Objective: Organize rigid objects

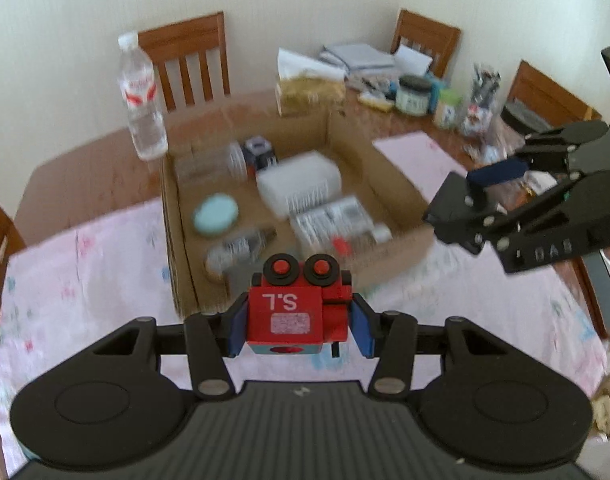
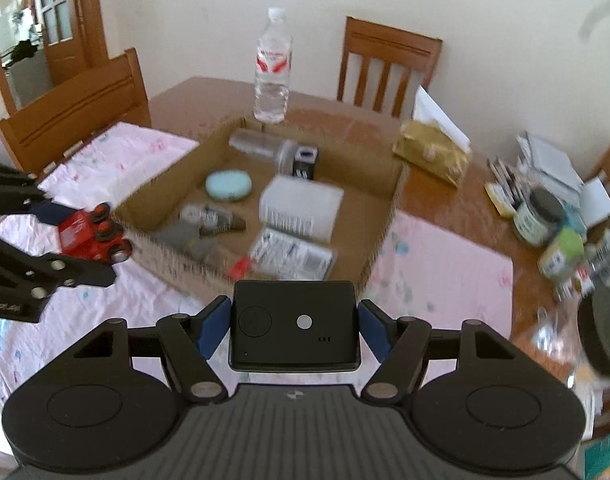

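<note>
Fingers (image 1: pixel 235 330) clamp red toy (image 1: pixel 299 312) — wheels pointing away; right fingers (image 2: pixel 213 330) grip black device (image 2: pixel 293 326) — long axis crosswise

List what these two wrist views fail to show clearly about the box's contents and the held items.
- Left wrist: labels inside the cardboard box are motion-blurred, unreadable.
- Right wrist: box's near wall hides the items behind it.
- Right wrist: underside of the black device is hidden by itself.
- Left wrist: red toy has its far side hidden.
</note>
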`<action>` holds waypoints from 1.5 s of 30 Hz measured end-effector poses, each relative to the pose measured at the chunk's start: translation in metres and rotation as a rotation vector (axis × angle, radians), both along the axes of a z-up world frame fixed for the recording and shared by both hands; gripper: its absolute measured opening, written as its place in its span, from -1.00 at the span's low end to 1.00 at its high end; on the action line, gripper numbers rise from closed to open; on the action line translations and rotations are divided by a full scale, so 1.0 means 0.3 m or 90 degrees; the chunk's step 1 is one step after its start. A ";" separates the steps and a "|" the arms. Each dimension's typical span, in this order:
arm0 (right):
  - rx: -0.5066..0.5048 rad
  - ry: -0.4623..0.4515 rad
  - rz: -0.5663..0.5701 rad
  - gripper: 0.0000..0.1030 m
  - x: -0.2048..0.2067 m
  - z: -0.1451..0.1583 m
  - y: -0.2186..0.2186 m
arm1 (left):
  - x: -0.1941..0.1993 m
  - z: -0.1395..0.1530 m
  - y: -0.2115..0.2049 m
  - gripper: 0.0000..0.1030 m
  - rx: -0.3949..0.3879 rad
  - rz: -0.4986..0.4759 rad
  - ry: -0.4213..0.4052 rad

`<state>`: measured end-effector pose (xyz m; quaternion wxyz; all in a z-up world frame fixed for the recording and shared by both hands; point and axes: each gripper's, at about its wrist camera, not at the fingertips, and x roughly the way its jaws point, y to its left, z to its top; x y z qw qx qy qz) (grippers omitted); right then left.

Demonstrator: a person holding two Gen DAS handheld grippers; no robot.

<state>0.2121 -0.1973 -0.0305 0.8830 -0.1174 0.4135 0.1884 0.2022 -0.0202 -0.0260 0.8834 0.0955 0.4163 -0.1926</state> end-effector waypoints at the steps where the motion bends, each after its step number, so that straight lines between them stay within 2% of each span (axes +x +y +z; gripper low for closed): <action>1: 0.002 -0.002 0.004 0.43 0.016 0.005 0.002 | 0.028 0.002 -0.007 -0.03 -0.005 0.004 -0.004; 6: 0.001 -0.013 0.022 0.43 0.101 0.014 0.007 | 0.157 -0.037 -0.047 -0.03 -0.008 0.031 -0.025; 10: -0.002 -0.008 0.024 0.43 0.163 0.001 0.000 | 0.254 -0.108 -0.064 -0.03 -0.011 0.065 -0.006; 12: -0.004 -0.006 0.026 0.43 0.189 -0.008 -0.002 | 0.280 -0.138 -0.073 -0.02 -0.019 0.081 -0.013; 13: -0.005 -0.006 0.025 0.43 0.200 -0.013 -0.005 | 0.288 -0.150 -0.078 0.05 -0.022 0.091 -0.022; 15: -0.005 -0.003 0.023 0.43 0.222 -0.020 -0.009 | 0.296 -0.167 -0.079 0.45 -0.033 0.120 -0.038; 16: -0.004 -0.002 0.023 0.43 0.234 -0.023 -0.011 | 0.301 -0.168 -0.077 0.75 -0.036 0.131 -0.043; 20: -0.001 -0.001 0.022 0.43 0.283 -0.025 -0.013 | 0.284 -0.148 -0.061 0.89 -0.030 0.169 -0.073; 30: 0.027 0.025 -0.011 0.43 0.507 -0.060 0.023 | 0.113 -0.058 -0.021 0.97 0.026 0.231 -0.151; 38: 0.048 0.082 -0.077 0.44 0.698 -0.144 0.055 | 0.037 -0.038 0.010 0.98 0.022 0.260 -0.146; 39: 0.048 0.085 -0.082 0.46 0.709 -0.152 0.058 | 0.030 -0.037 0.011 0.98 0.023 0.262 -0.146; 41: 0.045 0.085 -0.087 0.83 0.717 -0.159 0.063 | 0.020 -0.037 0.013 0.98 0.027 0.264 -0.147; 43: 0.046 0.067 -0.086 1.00 0.701 -0.149 0.066 | 0.012 -0.034 0.018 0.98 0.028 0.265 -0.147; 45: 0.043 0.058 -0.083 1.00 0.685 -0.133 0.069 | 0.004 -0.030 0.025 0.98 0.023 0.267 -0.150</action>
